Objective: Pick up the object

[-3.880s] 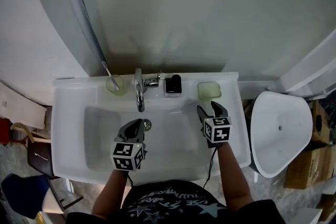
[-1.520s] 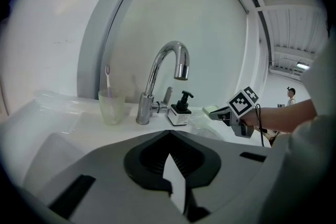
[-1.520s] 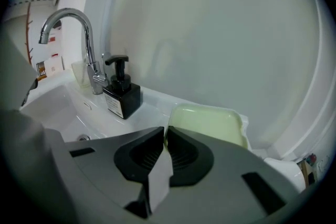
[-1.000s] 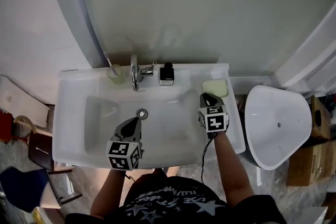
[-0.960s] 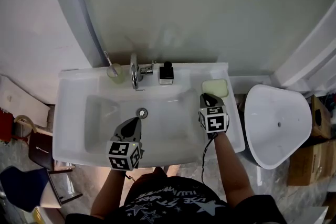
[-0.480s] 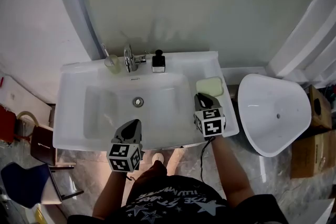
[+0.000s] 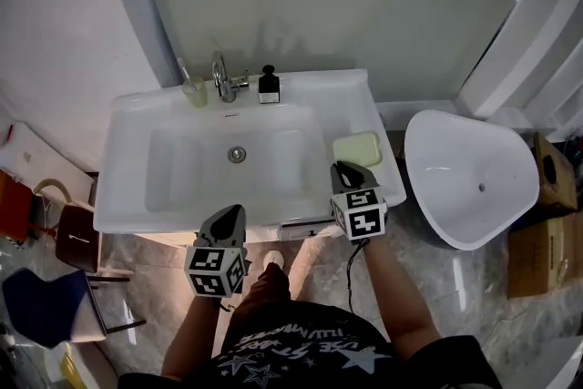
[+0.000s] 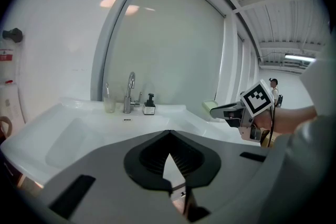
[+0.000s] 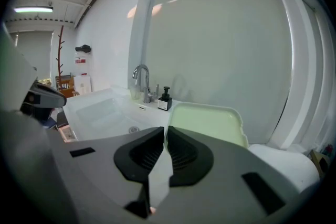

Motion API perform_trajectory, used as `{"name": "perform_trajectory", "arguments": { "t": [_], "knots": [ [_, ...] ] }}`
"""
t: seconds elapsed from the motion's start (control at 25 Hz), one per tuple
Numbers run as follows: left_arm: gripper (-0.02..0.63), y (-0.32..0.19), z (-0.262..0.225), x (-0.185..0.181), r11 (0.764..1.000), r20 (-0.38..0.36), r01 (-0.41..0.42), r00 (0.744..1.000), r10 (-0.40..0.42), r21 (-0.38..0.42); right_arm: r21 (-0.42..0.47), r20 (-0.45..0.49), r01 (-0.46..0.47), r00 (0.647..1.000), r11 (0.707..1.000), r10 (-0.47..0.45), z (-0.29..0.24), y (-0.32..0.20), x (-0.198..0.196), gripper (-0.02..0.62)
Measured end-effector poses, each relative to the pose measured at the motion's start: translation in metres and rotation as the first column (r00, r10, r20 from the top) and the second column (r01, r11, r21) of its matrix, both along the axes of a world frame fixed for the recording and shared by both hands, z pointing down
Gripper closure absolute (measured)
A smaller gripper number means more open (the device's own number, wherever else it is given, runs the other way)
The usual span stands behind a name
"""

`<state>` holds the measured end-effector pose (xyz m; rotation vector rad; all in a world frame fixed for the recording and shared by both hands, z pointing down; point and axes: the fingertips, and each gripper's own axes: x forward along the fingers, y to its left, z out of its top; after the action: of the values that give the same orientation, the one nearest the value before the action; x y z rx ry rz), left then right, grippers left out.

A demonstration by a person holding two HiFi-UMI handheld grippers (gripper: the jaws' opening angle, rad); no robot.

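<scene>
Pale green plastic is showing on the right of the white counter [image 7: 123, 118]: the soap dish [image 7: 356, 148], the thing to be picked up, is lying there flat and unheld, and nothing can be made out inside it. No writing is coming through legibly; the white label on the black pump dispenser [image 7: 269, 87] is too small to read, and the cubes are carrying only square black-and-white markers. A clear cup [image 7: 194, 92] beside the faucet [image 7: 220, 76] is holding a toothbrush [image 7: 185, 70] that is leaning out to the left. The right gripper [image 7: 339, 167] is hanging just in front of the dish, its fingers [image 9: 184, 152] sitting almost together with only a thin slit between them and gripping nothing. The left gripper [image 7: 233, 212] is hanging off the counter's front edge, above the floor, its fingers [image 8: 152, 157] meeting at the tips and empty. A second ago both grippers were hovering over the basin; since then they have been drawing back toward the person, and the sink is now sitting farther up the head view.
</scene>
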<state>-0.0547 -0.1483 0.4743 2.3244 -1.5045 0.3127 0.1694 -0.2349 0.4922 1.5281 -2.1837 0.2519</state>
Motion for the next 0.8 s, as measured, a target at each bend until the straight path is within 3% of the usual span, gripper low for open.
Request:
{"name": "perform_trajectory", "arguments": {
  "t": [0.8],
  "knots": [
    [0.591, 0.126, 0.013, 0.004, 0.999, 0.019, 0.046, 0.999, -0.045, -0.029, -0.043, 0.052, 0.032, 0.998, 0.999, -0.03, 0.022, 0.124, 0.001, 0.561]
  ]
}}
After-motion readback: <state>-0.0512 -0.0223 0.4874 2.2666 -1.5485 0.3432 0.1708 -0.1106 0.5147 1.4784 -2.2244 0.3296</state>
